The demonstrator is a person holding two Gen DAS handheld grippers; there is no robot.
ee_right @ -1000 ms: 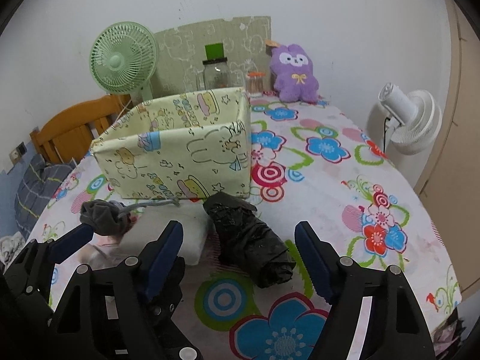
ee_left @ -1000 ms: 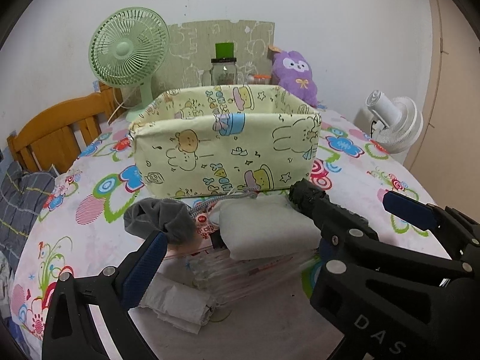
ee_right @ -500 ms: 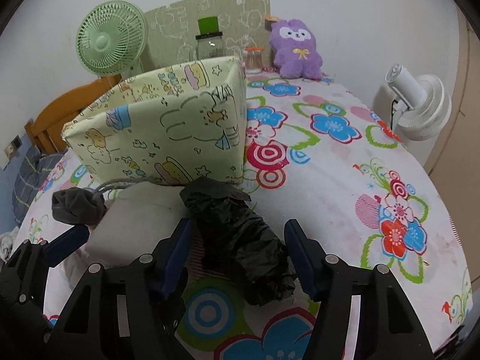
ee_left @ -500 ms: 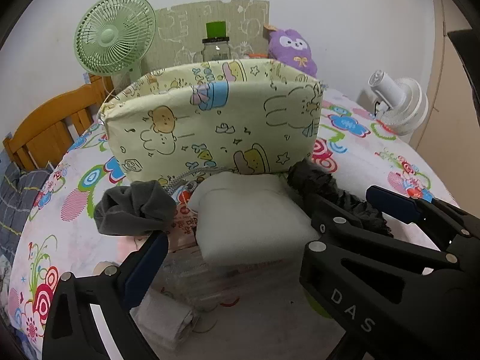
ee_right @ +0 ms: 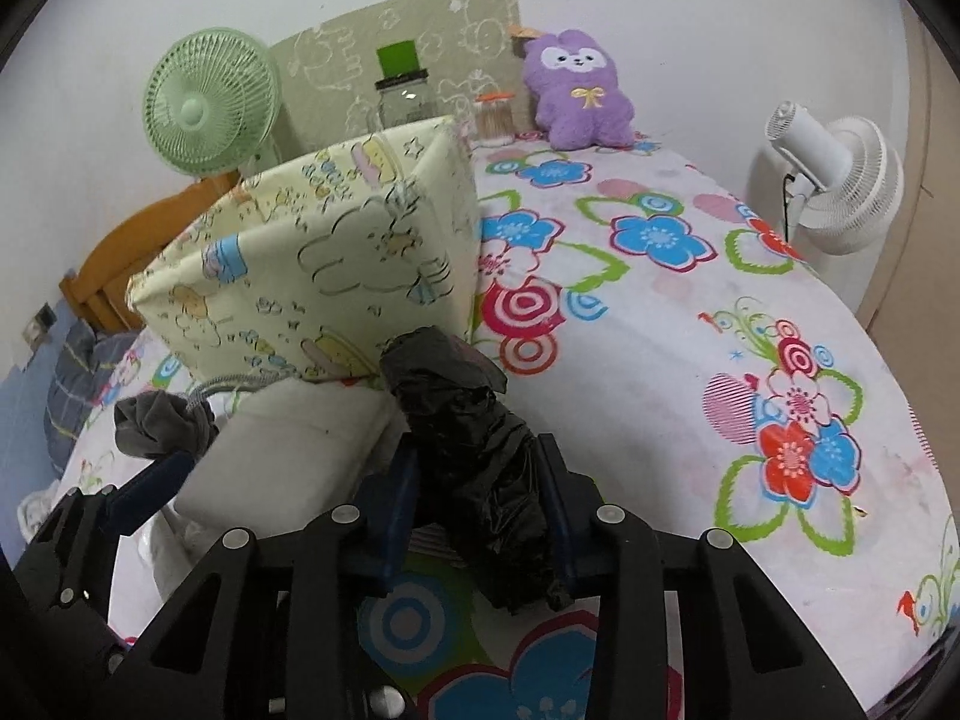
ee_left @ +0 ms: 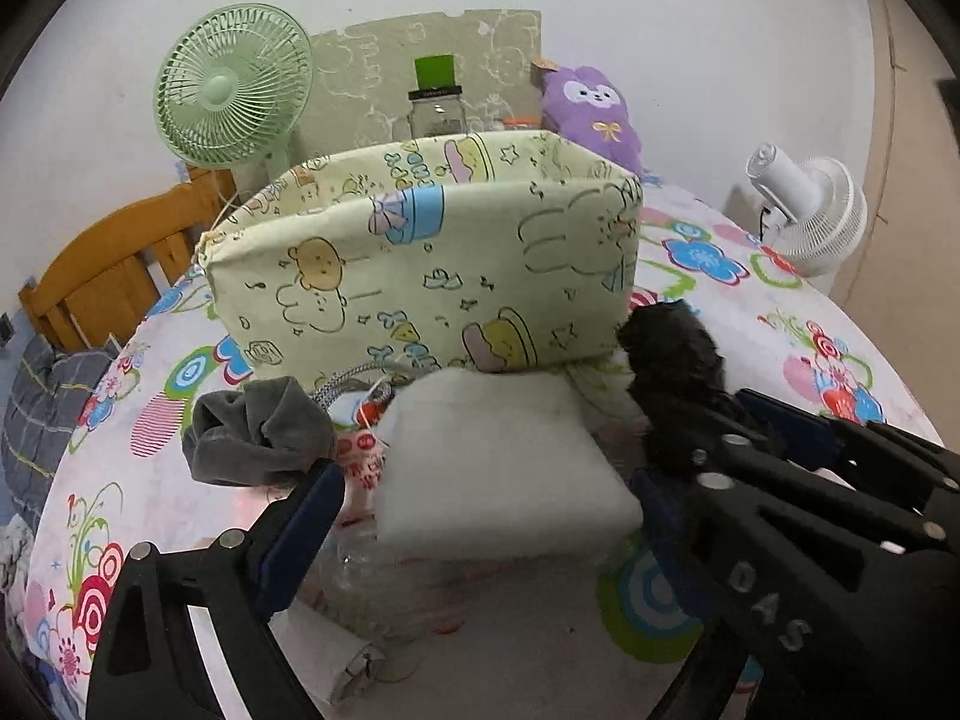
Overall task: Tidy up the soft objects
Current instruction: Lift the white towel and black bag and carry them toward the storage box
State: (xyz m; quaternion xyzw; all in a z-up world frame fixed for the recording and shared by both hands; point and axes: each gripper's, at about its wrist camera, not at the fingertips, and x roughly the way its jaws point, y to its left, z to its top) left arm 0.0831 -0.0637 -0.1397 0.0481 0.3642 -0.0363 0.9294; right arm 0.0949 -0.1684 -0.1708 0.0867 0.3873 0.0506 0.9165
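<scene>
A yellow cartoon-print fabric bin point(ee_left: 432, 264) stands on the flowered table; it also shows in the right wrist view point(ee_right: 324, 264). In front of it lie a white foam pad point(ee_left: 498, 456), a grey cloth point(ee_left: 258, 432) and a crumpled black bag point(ee_right: 474, 444). My right gripper point(ee_right: 477, 480) is shut on the black bag, its blue pads pressing both sides. My left gripper point(ee_left: 474, 510) is open around the white foam pad, left fingertip beside the grey cloth. The right gripper shows in the left wrist view at the right, over the black bag point(ee_left: 672, 366).
A green fan point(ee_left: 231, 111), a glass jar point(ee_left: 438, 108) and a purple plush point(ee_right: 576, 90) stand behind the bin. A white fan point(ee_right: 834, 186) stands off the table's right edge. A wooden chair point(ee_left: 114, 276) is at the left. Clear plastic packs point(ee_left: 384, 588) lie under the pad.
My right gripper has moved forward onto the black bag and closed on it. My left gripper has moved closer to the white pad and stayed open.
</scene>
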